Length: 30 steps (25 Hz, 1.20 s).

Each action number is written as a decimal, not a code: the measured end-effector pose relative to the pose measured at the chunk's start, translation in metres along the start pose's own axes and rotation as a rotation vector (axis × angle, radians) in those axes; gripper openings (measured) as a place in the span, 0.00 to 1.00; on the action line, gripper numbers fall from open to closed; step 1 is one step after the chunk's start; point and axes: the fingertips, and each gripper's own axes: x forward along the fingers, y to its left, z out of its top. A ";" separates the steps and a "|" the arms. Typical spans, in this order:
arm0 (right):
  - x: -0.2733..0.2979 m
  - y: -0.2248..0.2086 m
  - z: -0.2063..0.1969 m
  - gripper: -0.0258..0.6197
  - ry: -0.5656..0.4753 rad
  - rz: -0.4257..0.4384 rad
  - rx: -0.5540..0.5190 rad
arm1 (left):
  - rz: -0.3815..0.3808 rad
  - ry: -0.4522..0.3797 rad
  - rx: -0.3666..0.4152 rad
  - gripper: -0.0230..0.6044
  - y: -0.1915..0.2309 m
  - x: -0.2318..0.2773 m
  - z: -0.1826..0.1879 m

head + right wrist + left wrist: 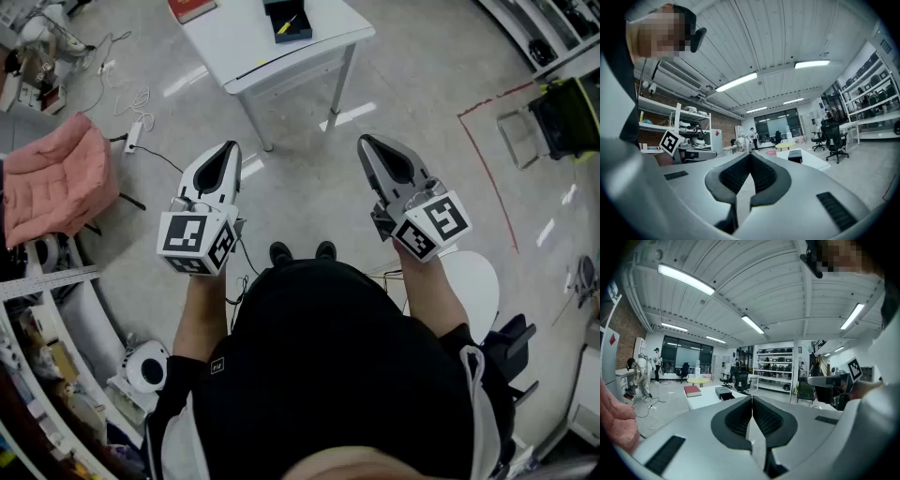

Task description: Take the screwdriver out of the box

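Note:
A dark open box (287,19) with a yellow-handled screwdriver (285,24) inside stands on a white table (246,45) some way ahead of me. Both grippers are held at waist height over the floor, short of the table and well apart from the box. My left gripper (229,149) has its jaws pressed together with nothing between them, and the same holds for my right gripper (365,142). In the left gripper view the box (724,393) shows beyond the shut left gripper (752,398). The right gripper view has the box (795,156) to the right of the shut right gripper (750,154).
A red book (191,8) lies on the table left of the box. A pink padded chair (52,178) and a power strip (132,137) with cables are at the left. Red tape (487,164) marks the floor at the right. A white stool (474,283) stands beside me.

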 end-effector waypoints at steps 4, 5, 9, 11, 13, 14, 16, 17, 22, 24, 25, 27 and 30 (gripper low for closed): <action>0.004 0.004 -0.002 0.08 0.003 0.001 0.002 | 0.001 0.006 -0.004 0.06 0.004 -0.004 -0.003; 0.005 0.005 -0.002 0.08 0.004 0.003 0.003 | 0.002 0.006 -0.005 0.06 0.006 -0.005 -0.003; 0.015 0.013 -0.005 0.08 0.012 0.023 0.007 | 0.006 0.004 -0.006 0.06 0.013 -0.010 -0.004; 0.024 0.020 -0.007 0.08 0.016 0.039 0.008 | 0.012 -0.001 -0.004 0.06 0.020 -0.016 -0.004; 0.037 0.032 -0.008 0.08 0.014 0.061 0.012 | 0.023 0.000 -0.003 0.06 0.032 -0.026 -0.006; 0.044 0.039 -0.008 0.08 0.013 0.074 0.012 | 0.029 0.000 -0.005 0.06 0.040 -0.031 -0.008; 0.059 0.057 -0.007 0.08 0.015 0.103 0.005 | 0.038 -0.006 -0.013 0.06 0.056 -0.043 -0.013; 0.067 0.066 -0.007 0.08 0.017 0.117 -0.001 | 0.041 -0.009 -0.016 0.06 0.063 -0.048 -0.014; 0.095 0.100 -0.008 0.08 0.017 0.164 -0.003 | 0.036 -0.004 -0.029 0.06 0.091 -0.061 -0.027; 0.098 0.103 -0.012 0.08 0.025 0.162 0.001 | 0.031 -0.003 -0.036 0.06 0.096 -0.060 -0.030; 0.099 0.101 -0.014 0.08 0.029 0.156 0.007 | 0.030 0.000 -0.039 0.06 0.098 -0.059 -0.031; 0.101 0.093 -0.018 0.08 0.031 0.135 0.031 | 0.022 0.008 -0.042 0.06 0.099 -0.056 -0.032; 0.104 0.080 -0.019 0.08 0.016 0.115 0.067 | 0.011 0.027 -0.035 0.06 0.101 -0.047 -0.036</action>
